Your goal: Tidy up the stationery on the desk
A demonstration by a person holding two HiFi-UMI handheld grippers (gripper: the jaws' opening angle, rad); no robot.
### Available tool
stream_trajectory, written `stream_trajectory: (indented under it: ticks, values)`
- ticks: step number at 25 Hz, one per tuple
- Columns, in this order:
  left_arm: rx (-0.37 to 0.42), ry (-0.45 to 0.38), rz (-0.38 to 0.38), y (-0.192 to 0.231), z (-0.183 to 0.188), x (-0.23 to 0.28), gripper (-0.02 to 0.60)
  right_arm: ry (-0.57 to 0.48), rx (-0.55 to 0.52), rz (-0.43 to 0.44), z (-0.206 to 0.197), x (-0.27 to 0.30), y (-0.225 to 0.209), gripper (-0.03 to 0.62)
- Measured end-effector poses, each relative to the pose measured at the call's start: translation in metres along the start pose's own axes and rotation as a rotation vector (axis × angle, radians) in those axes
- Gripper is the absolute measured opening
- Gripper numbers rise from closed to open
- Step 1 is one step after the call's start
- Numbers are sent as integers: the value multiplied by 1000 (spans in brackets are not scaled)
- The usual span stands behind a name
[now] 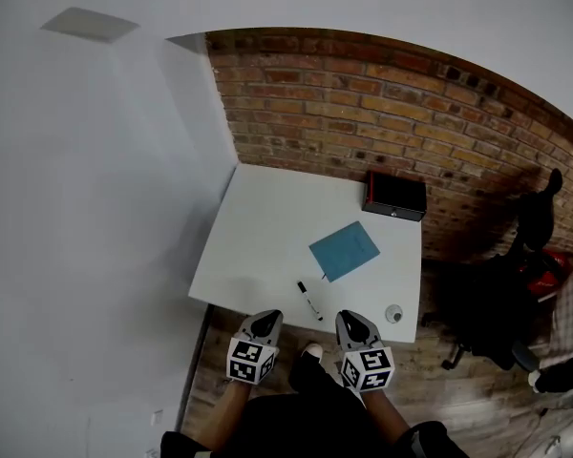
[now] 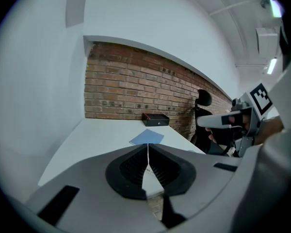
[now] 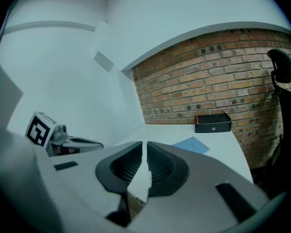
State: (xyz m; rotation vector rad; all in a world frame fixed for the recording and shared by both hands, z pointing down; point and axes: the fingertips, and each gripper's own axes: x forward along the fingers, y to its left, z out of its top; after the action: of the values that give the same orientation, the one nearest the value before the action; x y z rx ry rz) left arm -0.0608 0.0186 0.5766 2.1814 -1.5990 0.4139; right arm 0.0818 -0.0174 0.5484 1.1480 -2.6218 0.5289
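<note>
On the white desk lie a blue notebook, a black-and-white marker pen near the front edge, and a small round grey object at the front right corner. A black box stands at the back right against the brick wall. My left gripper and right gripper hover side by side at the desk's front edge, both shut and empty. The notebook and box show beyond the left gripper; the right gripper faces the notebook and box.
A brick wall runs behind the desk and a white wall stands to its left. A black office chair sits right of the desk on the wooden floor.
</note>
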Motion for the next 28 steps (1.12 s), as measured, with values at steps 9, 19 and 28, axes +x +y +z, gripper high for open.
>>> stream_trajectory:
  ticks: [9, 19, 28]
  values:
    - [34, 37, -37, 40, 47, 81, 17, -4, 60, -37, 37, 77, -59, 25]
    - [81, 51, -110, 45, 82, 144, 18, 16, 92, -103, 54, 110, -103, 25]
    - [146, 108, -221, 54, 94, 202, 20, 32, 143, -206, 52, 124, -127, 29]
